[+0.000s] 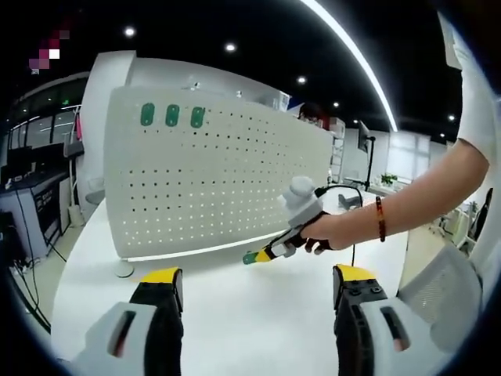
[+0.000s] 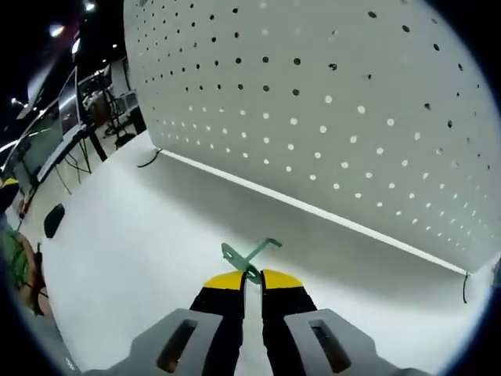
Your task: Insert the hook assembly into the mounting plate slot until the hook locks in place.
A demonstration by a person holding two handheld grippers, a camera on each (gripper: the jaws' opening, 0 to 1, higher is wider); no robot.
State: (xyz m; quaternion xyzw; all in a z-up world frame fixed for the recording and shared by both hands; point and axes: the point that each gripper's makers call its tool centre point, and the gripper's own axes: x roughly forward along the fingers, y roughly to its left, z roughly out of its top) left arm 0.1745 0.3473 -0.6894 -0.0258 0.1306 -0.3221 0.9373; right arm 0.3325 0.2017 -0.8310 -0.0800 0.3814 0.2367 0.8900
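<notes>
Your right gripper point(image 2: 252, 280) fingers are clenched on the green hook point(image 2: 249, 254), pinching its stem; the bent end sticks out at 12 o'clock, above the white counter point(image 2: 141, 235). The white pegboard point(image 2: 329, 102) stands just beyond, from 10 to 3 o'clock. Your left gripper point(image 1: 258, 283) fingers are spread apart, nothing between them. In the left gripper view your hand point(image 1: 333, 232) at 1 o'clock carries the right gripper, hook tip toward the pegboard's lower edge. Three green hooks point(image 1: 172, 115) sit in the board's top-left holes.

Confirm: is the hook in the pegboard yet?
Out. The green hook is clamped in the right gripper, above the table, short of the pegboard.
</notes>
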